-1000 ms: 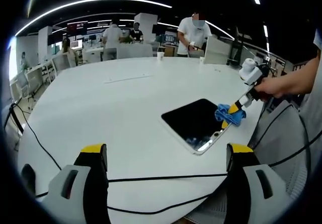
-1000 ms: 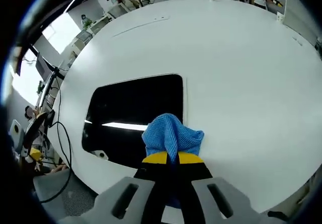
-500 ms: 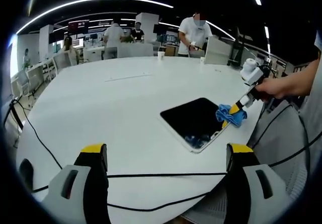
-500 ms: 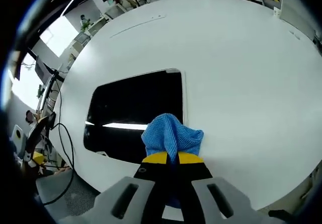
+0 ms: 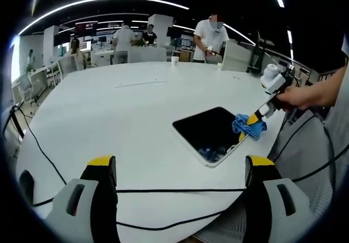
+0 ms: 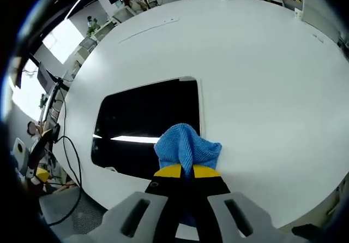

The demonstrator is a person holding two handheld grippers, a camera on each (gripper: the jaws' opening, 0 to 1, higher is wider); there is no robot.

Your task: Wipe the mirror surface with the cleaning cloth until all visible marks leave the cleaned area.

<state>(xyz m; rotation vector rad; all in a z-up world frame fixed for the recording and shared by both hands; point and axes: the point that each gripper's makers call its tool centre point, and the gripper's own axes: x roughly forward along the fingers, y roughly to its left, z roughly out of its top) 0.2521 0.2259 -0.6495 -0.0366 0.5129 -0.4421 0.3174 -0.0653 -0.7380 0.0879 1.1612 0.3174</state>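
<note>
Flat on the white table (image 5: 125, 117), close to its near right edge, lies the mirror (image 5: 214, 133), dark-faced with a pale rim. Seen from the right gripper view, the mirror (image 6: 147, 125) reflects a bright strip of ceiling light along its lower part. The right gripper (image 6: 182, 172) has its yellow-tipped jaws pressed together, pinching the blue cloth (image 6: 187, 148), which bunches up ahead of the tips and sits on the mirror's near right corner, partly over the rim and onto the table (image 6: 262, 84). From the left gripper view the same right gripper (image 5: 256, 116) comes in from the right, held by a hand (image 5: 292, 96), with the cloth (image 5: 245, 125) touching the mirror's right end. The left gripper (image 5: 182, 169) hangs over the table's near edge, well apart from the mirror, its jaws spread wide with nothing between them. A black cable (image 5: 180, 190) runs across the table just beyond those jaws. Far across the table stands a small white cup (image 5: 174, 60), and people (image 5: 212, 35) stand beyond the far edge.
</note>
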